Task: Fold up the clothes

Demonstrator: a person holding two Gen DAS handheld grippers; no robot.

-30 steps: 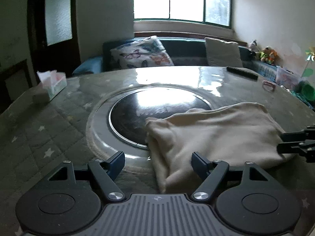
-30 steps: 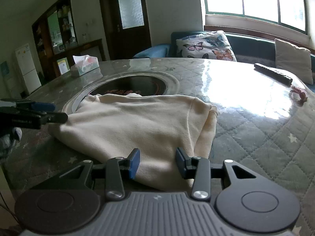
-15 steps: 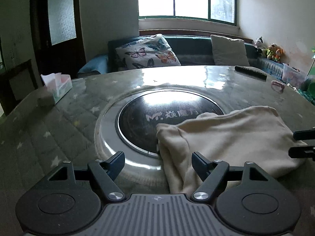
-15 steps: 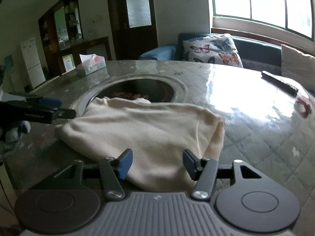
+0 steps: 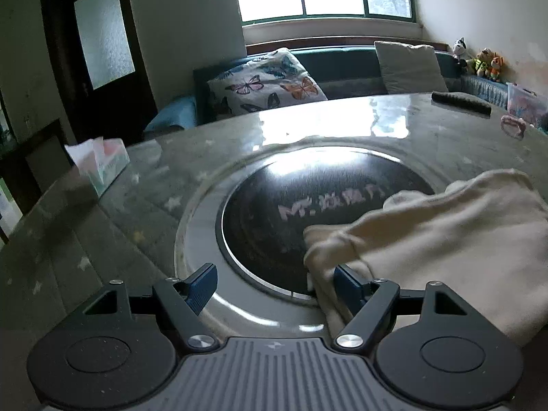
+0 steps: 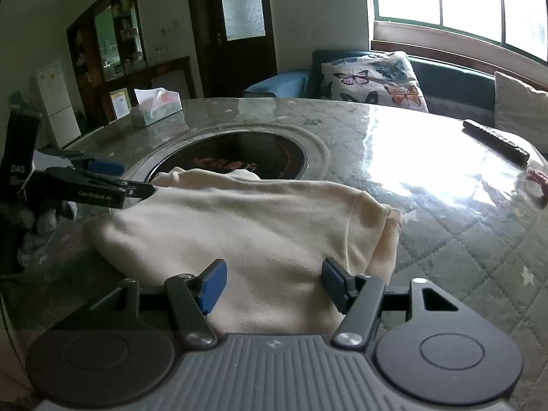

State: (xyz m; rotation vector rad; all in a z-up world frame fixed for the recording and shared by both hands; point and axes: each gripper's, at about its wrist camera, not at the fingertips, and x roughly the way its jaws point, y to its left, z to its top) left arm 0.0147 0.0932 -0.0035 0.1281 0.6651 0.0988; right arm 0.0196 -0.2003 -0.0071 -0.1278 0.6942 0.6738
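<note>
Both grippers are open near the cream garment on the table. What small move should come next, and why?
Probably ease the left gripper toward the cream garment's near corner and close on it. Its jaws stand open, with only the right finger touching cloth. The right gripper is open above the opposite edge, holding nothing.

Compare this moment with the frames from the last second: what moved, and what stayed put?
The right gripper opened wider over the cream garment and pulled back slightly. The left gripper drew back and swung left, already open. The garment itself stayed folded and ungripped on the table; tissue box and remote unchanged.
</note>
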